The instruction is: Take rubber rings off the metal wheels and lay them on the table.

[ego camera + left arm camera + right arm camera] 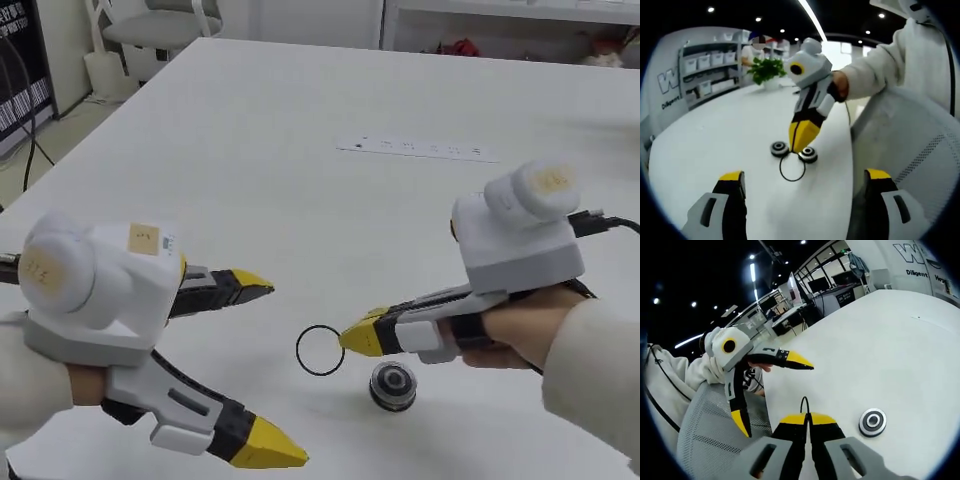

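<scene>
A thin black rubber ring (297,350) hangs by its edge from the yellow tips of my right gripper (347,340), which is shut on it low over the white table (300,180). I cannot tell whether the ring touches the table. Just right of it stands a metal wheel (393,385). The left gripper view has the right gripper (800,146) pointing down with the ring (791,180) between two wheels (779,148) (808,154). My left gripper (265,370) stands wide open to the left, holding nothing. In the right gripper view, the ring (803,402) is edge-on and a wheel (873,422) lies nearby.
A flat white strip (415,148) lies further back on the table. A grey mesh chair (910,145) stands at the table's near edge, and another chair (160,25) beyond the far corner. Shelves with boxes and a plant (766,69) are in the background.
</scene>
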Demonstrator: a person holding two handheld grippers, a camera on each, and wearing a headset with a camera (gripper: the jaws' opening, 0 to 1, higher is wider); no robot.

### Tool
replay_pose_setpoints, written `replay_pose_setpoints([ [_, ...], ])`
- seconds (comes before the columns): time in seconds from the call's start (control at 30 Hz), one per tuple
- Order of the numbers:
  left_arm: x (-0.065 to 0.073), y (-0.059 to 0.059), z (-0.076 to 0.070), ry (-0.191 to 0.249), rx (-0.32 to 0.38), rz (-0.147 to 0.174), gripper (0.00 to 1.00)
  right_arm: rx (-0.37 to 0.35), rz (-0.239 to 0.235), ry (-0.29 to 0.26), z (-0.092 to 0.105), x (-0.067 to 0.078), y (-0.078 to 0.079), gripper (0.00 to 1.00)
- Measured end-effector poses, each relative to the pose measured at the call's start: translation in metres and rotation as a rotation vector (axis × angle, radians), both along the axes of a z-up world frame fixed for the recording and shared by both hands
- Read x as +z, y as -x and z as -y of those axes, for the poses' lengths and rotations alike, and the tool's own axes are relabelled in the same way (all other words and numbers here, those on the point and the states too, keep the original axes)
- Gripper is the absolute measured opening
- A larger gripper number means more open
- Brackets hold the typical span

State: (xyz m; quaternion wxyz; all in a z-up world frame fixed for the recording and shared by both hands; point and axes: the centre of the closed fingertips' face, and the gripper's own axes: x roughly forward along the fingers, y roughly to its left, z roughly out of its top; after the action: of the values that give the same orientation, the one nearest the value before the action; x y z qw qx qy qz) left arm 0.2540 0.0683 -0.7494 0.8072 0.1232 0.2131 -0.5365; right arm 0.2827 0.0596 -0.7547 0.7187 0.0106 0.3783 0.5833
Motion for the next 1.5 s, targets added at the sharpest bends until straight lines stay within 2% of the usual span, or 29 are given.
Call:
replay_pose_setpoints([
  [0.1,-0.002,0.0,-0.001,-0.006,0.001,-0.003,1.0,-0.001,-0.001,-0.001,-0.01,-0.005,-0.002,0.0],
  [0.33,-0.003,0.0,-0.002,-0.008,0.0,-0.009,1.0,0.006,0.003,0.028,-0.018,-0.021,-0.004,0.0],
  [0.7,-0.005,0.001,-0.002,-0.016,-0.006,-0.013,1.0,0.006,0.022,0.079,-0.014,-0.04,-0.006,0.0],
  [0.8,-0.006,0.001,-0.002,-0.019,-0.006,-0.012,1.0,-0.015,0.004,0.071,-0.014,-0.043,-0.008,0.0],
  [1.0,-0.006,0.002,-0.002,-0.017,-0.006,-0.013,1.0,-0.032,0.004,0.083,-0.012,-0.049,-0.01,0.0],
  [1.3,-0.006,0.002,-0.002,-0.016,-0.004,-0.018,1.0,-0.029,0.034,0.116,-0.009,-0.058,-0.012,0.0],
  [1.5,-0.006,0.002,-0.002,-0.014,-0.001,-0.018,1.0,-0.036,0.035,0.118,-0.008,-0.059,-0.013,0.0],
])
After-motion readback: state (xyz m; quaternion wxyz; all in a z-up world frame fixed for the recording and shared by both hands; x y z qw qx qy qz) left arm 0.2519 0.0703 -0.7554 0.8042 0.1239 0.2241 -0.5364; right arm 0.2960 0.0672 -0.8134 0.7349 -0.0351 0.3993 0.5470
